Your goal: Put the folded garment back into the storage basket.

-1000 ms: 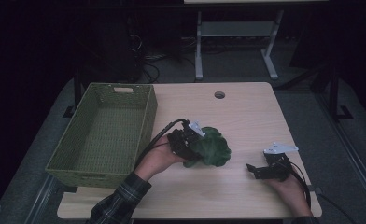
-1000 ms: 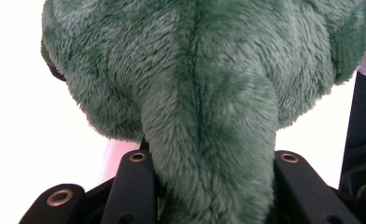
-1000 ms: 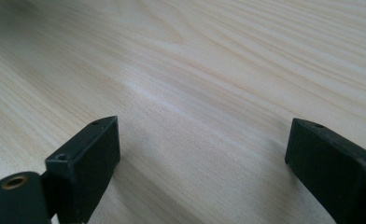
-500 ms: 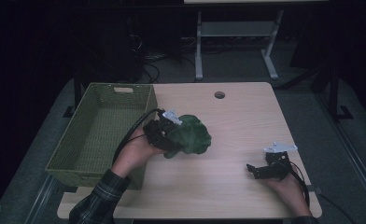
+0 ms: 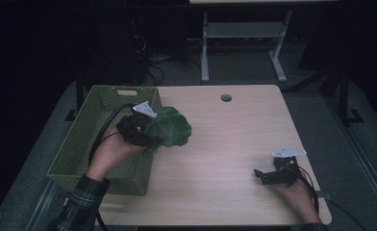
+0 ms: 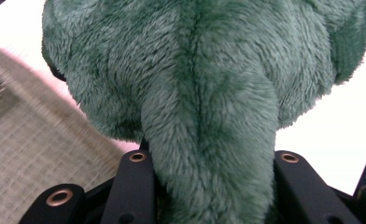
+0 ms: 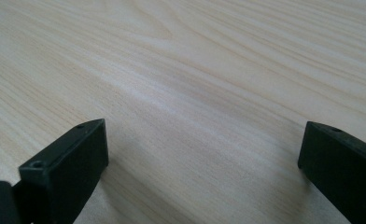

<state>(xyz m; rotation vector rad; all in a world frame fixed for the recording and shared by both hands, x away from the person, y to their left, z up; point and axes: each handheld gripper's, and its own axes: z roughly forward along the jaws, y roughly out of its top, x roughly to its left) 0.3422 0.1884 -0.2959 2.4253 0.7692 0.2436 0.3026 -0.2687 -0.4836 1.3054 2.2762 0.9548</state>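
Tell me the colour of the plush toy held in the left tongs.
Dark green plush toy, clearest in the left gripper view.

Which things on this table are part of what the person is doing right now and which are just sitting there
In the job:
- green plush toy, clamped in the left hand-held gripper
- green basket, beside the toy

Just there:
- right hand-held gripper, open and low over bare table
- round hole in the tabletop
- white stand behind the table
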